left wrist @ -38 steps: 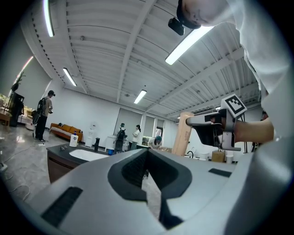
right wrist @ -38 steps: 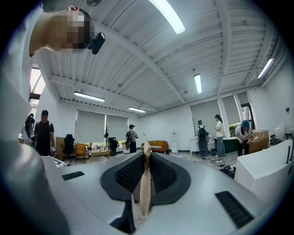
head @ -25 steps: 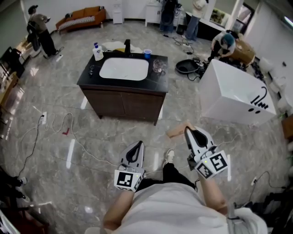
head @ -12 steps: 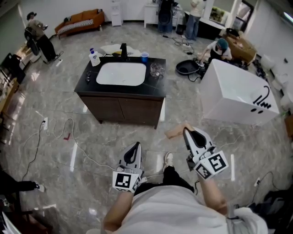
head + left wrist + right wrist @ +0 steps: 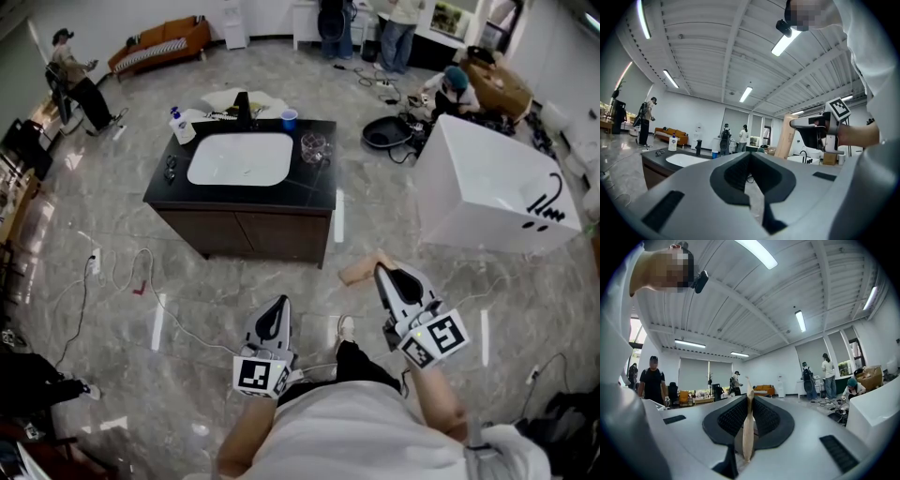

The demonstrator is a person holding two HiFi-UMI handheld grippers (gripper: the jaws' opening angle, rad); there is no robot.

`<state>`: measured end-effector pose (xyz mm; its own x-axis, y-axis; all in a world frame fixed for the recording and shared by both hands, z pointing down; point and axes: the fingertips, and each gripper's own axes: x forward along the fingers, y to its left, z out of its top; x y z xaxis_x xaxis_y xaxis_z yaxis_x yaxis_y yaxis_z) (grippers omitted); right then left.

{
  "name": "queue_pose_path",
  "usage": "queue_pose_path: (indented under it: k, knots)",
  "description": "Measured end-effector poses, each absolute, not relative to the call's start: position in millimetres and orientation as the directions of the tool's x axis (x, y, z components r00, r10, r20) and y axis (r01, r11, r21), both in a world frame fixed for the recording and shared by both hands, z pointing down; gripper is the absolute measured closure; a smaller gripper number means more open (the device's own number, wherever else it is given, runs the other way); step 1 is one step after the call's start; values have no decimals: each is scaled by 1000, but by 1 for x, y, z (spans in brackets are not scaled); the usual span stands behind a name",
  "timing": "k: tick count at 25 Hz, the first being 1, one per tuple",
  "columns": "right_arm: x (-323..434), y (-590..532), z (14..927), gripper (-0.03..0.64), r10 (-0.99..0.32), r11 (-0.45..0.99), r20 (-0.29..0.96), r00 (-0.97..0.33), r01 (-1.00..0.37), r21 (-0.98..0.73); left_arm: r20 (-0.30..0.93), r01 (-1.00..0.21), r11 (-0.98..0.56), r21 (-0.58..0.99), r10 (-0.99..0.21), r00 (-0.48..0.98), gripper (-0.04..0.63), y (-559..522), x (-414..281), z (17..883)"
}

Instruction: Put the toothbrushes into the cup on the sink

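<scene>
The job is only starting, I think. The small blue cup (image 5: pixel 289 115) stands behind the white sink (image 5: pixel 240 157), too small to see inside. Well back from the sink, the left hand-held gripper (image 5: pixel 278 302) is closed on nothing. The right hand-held gripper (image 5: pixel 383 269) pinches a flat light-brown wooden toothbrush (image 5: pixel 358 272), also far from the sink.
</scene>
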<state>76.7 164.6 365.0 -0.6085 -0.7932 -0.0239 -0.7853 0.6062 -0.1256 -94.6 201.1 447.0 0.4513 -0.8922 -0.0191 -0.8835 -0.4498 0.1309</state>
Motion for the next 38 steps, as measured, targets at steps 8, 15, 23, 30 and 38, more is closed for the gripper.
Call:
queue_pose_path:
  k: [8,15,23,30,38]
  knots:
    - [107,105,366,558,-783,617,-17,-622,-773,-149,7,-889,-438,134,-897,442,594,143,-62,444]
    - [130,51,364,558,-762,639,-15,-647,-749,-172,32,-908,-400,124,-913,407,594,97,-42,439]
    - [137,3,368,558,-711,695,-17,-703,-698,-172,48,-937,-328,119,-941,335,594,61,-32,440]
    - [141,-30,376,558,-657,743,-10,-754,-645,-180,51,-956,-270,116,-959,278,594,36,-17,438]
    - [142,-60,382,558,-619,771,-21,-785,-602,-206,90,-965,-233,123,-965,245,594,15,-7,450]
